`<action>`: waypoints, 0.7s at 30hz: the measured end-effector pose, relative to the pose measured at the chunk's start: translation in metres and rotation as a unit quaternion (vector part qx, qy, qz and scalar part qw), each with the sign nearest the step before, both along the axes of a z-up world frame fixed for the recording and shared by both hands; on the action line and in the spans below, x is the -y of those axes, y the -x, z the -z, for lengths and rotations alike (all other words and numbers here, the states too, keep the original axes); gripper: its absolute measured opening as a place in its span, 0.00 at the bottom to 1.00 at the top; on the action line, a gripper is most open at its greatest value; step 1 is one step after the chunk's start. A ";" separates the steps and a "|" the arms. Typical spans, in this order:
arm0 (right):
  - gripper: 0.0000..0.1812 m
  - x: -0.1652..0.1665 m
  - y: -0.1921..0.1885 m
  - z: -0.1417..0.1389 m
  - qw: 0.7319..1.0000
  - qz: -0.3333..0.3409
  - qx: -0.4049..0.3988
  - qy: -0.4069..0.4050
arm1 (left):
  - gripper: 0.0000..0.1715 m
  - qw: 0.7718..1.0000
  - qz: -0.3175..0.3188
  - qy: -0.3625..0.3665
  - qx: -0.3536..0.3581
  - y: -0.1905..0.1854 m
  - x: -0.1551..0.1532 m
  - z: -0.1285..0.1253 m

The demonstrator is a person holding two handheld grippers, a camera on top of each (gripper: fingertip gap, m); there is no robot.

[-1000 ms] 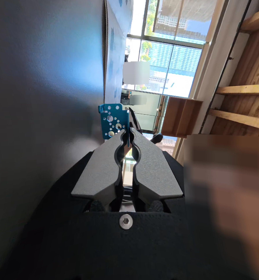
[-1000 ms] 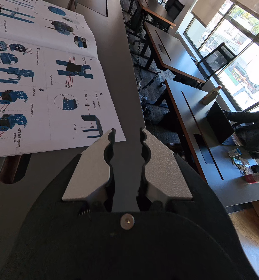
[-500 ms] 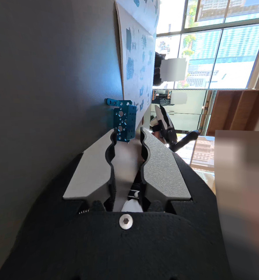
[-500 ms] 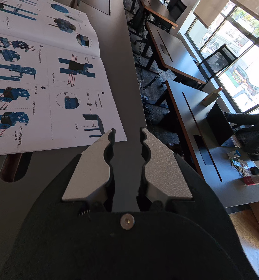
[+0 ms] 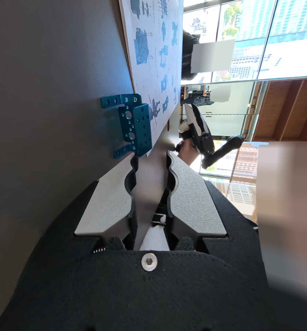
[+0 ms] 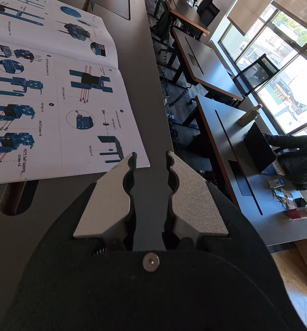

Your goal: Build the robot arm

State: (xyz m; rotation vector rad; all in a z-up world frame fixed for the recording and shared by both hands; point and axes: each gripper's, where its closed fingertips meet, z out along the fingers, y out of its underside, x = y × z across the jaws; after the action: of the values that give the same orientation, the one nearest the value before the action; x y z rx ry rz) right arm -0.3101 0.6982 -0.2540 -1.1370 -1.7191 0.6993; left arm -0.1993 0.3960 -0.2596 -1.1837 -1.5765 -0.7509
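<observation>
A blue perforated metal bracket (image 5: 133, 125) stands on the grey table (image 5: 50, 89) just beyond my left gripper (image 5: 151, 154), beside an open instruction booklet (image 5: 154, 53). The left gripper is open and empty, its jaws apart, the bracket near its left fingertip. My right gripper (image 6: 150, 155) is open and empty, hovering over the table edge at the booklet's (image 6: 50, 98) near corner. The right gripper also shows in the left wrist view (image 5: 197, 129), held by a hand beyond the table.
An oval slot (image 6: 18, 198) is cut in the table near the booklet. Beyond the table edge stand other desks (image 6: 229, 143), a chair (image 6: 256, 73), a bottle (image 6: 249, 114) and a can (image 6: 301, 212). A person's dark sleeve (image 6: 299, 157) rests on one desk. Windows fill the far side. My right fingertips sit around 30 centimeters from my left ones. Measured from the fingertips, the oval slot (image 6: 18, 198) is 11 centimeters or so from the right gripper and 20 centimeters from the left.
My left gripper opened and let go of the blue bracket, then drew back from it; the bracket now stands free on the table. The right gripper shifted only slightly.
</observation>
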 end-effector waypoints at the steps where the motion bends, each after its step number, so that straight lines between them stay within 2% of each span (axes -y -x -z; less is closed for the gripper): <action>1: 0.18 0.000 0.000 0.000 1.000 0.000 0.000 0.000 | 0.18 1.000 0.001 -0.005 0.004 -0.001 -0.002 0.000; 7: 0.19 0.001 0.000 0.001 1.000 -0.001 0.004 -0.004 | 0.24 1.000 0.010 -0.009 0.000 -0.008 -0.003 -0.003; 10: 0.20 -0.001 0.000 0.000 1.000 0.004 -0.001 0.001 | 0.28 1.000 0.007 0.002 -0.017 -0.012 0.005 -0.013; 14: 0.24 -0.009 0.001 -0.010 0.999 0.022 -0.030 0.026 | 0.29 0.990 0.013 0.092 -0.102 -0.012 0.024 -0.028; 16: 0.24 -0.011 0.000 -0.015 0.998 0.026 -0.047 0.041 | 0.30 0.969 0.011 0.178 -0.173 -0.002 0.041 -0.036; 20: 0.23 -0.011 -0.001 -0.023 0.995 0.023 -0.072 0.062 | 0.34 0.891 -0.018 0.321 -0.320 0.025 0.073 -0.070; 21: 0.23 -0.010 -0.001 -0.024 0.995 0.022 -0.074 0.063 | 0.39 0.872 -0.024 0.340 -0.353 0.029 0.077 -0.080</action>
State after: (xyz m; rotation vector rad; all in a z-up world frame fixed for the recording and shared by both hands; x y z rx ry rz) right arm -0.3089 0.7085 -0.2302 -1.1755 -1.5393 0.8536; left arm -0.2285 0.3192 -0.1794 -1.6600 -1.2317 0.3264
